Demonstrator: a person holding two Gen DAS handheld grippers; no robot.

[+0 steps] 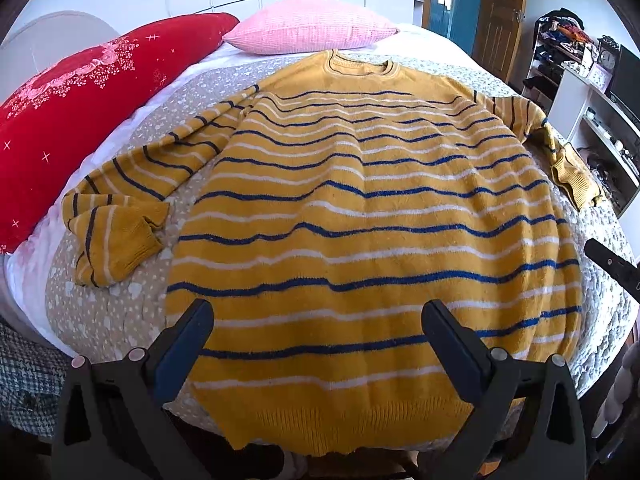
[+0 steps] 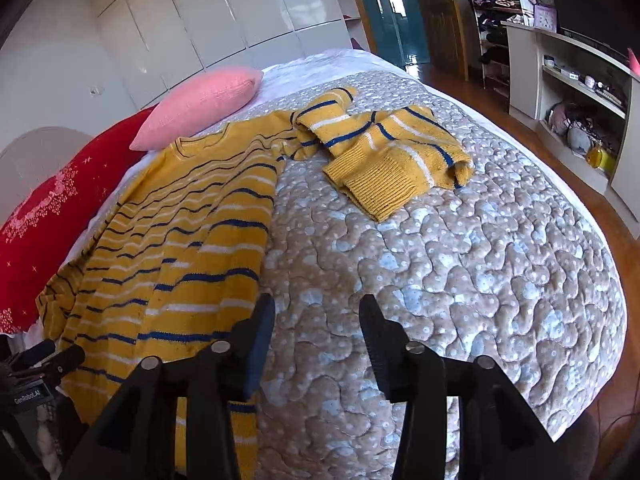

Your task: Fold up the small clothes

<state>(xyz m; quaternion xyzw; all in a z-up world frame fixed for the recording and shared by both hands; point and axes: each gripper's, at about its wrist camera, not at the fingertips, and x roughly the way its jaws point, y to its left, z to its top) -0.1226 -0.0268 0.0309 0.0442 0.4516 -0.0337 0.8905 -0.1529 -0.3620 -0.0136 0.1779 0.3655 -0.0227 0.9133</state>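
Note:
A yellow sweater (image 1: 360,208) with blue and white stripes lies flat on the bed, neck toward the pillows. Its left sleeve (image 1: 132,204) is bent beside the body. Its right sleeve (image 2: 388,152) lies crumpled on the quilt. My left gripper (image 1: 316,312) is open and empty, hovering over the sweater's lower hem. My right gripper (image 2: 316,312) is open and empty over the quilt, just right of the sweater's side edge (image 2: 260,264). One finger of the right gripper shows at the right edge of the left wrist view (image 1: 612,268).
The bed has a beige quilt (image 2: 460,264) with pale spots. A pink pillow (image 1: 312,28) and a red pillow (image 1: 76,112) lie at the head. White shelves (image 2: 576,92) and a wooden floor (image 2: 480,100) are to the right of the bed.

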